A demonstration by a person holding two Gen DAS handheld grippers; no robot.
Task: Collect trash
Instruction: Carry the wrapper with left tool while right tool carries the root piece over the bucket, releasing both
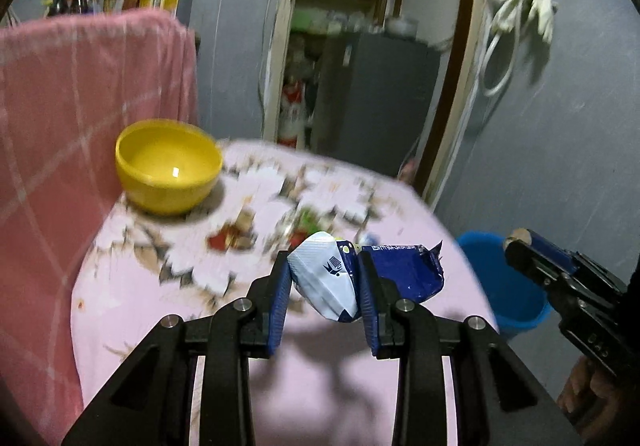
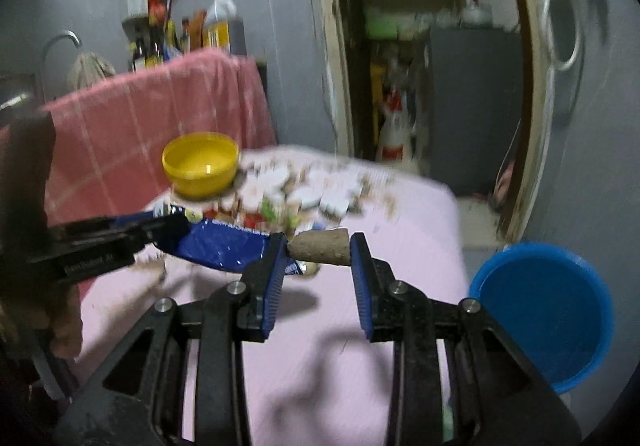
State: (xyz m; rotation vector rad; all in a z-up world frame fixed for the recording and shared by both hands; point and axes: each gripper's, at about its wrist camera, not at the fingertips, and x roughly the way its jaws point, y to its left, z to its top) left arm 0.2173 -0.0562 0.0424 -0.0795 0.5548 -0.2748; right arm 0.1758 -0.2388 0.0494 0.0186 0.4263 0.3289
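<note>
My left gripper point(image 1: 323, 270) is shut on a crumpled blue and white snack wrapper point(image 1: 326, 282) and holds it above the pink table. The wrapper also shows in the right wrist view point(image 2: 224, 246), held by the left gripper point(image 2: 176, 224). My right gripper point(image 2: 319, 250) is shut on a brown cork-like piece point(image 2: 320, 250), held crosswise between the pads above the table. The right gripper also shows in the left wrist view point(image 1: 516, 242), over a blue bucket point(image 1: 516, 294). The bucket point(image 2: 548, 314) stands on the floor right of the table.
A yellow bowl point(image 1: 168, 166) point(image 2: 200, 164) sits at the table's far left corner. The table point(image 1: 248, 386) has a pink floral cloth. A pink checked cloth point(image 1: 80, 94) hangs over something on the left. A doorway with a fridge lies behind.
</note>
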